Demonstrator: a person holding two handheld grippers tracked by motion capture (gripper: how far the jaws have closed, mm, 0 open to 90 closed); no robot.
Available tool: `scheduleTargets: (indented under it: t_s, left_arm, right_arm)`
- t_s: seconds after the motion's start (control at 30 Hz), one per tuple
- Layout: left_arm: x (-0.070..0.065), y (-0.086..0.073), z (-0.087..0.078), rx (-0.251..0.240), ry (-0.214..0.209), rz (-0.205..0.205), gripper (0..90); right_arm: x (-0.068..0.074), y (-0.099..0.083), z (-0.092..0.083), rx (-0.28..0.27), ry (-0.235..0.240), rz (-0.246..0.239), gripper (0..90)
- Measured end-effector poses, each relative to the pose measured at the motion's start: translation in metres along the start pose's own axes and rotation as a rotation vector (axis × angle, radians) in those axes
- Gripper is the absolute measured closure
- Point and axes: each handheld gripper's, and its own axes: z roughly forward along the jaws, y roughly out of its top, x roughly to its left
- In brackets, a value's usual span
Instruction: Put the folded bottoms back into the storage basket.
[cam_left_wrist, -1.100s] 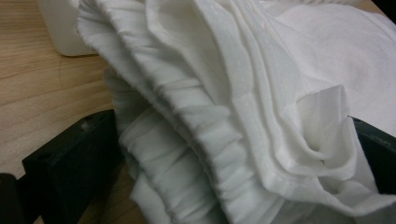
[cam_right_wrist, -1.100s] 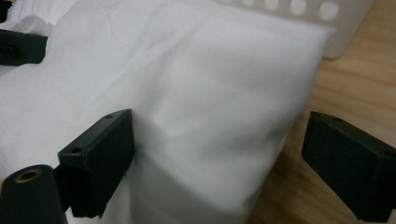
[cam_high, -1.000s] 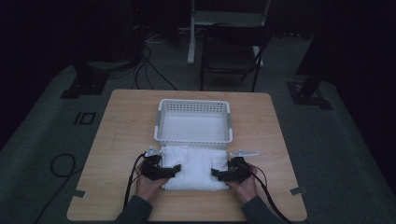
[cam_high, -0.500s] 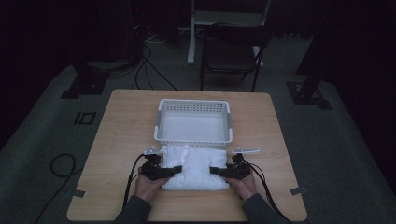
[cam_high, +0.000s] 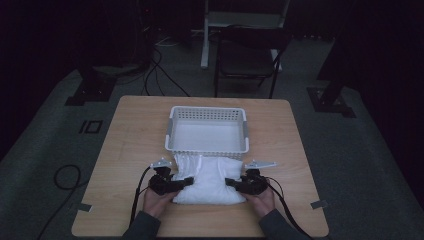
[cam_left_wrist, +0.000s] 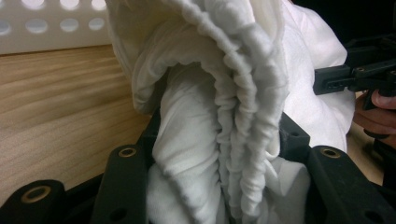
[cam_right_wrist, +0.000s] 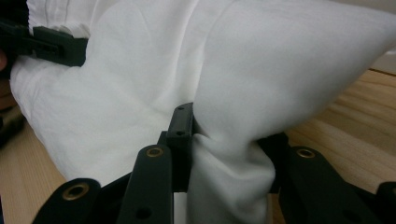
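**Both grippers clamped on the white bundle at the desk's near edge**

Near the front edge of the desk (cam_high: 125, 150), high view: white cloth bundle (cam_high: 207, 180) lies centred, its far side touching the near wall of the white basket (cam_high: 207, 146). Basket sits mid-desk. Left gripper (cam_high: 175, 185) bites the bundle's left end, right gripper (cam_high: 234, 183) its right end; a hand behind each, cables trailing toward the near edge

Left gripper view: jaws have just been closing, now pinched on a thick gathered fold of the cloth bundle (cam_left_wrist: 219, 140), ruffled seam running up between them. Fabric bulges above the jaws. Basket wall with round holes at the far left, bare desk wood beside it. Other gripper at the bundle's far end, a hand behind it

Right gripper view: jaws have just been closing, now clenched on a twisted tuck of the cloth bundle (cam_right_wrist: 233, 172); smooth fabric balloons above. Left gripper's black jaw at the upper left on the cloth
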Motion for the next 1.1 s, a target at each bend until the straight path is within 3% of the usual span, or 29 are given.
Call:
scheduleTargets:
  t_s: [0.33, 1.1]
  left_arm:
    - [-0.014, 0.001, -0.013, -0.030, -0.005, 0.031, 52.3]
    - [-0.040, 0.018, -0.039, -0.084, 0.026, 0.077, 52.4]
  right_arm:
    - [0.013, 0.002, -0.012, -0.021, -0.017, -0.060, 66.6]
    - [0.036, 0.020, -0.041, -0.090, -0.028, -0.114, 66.6]
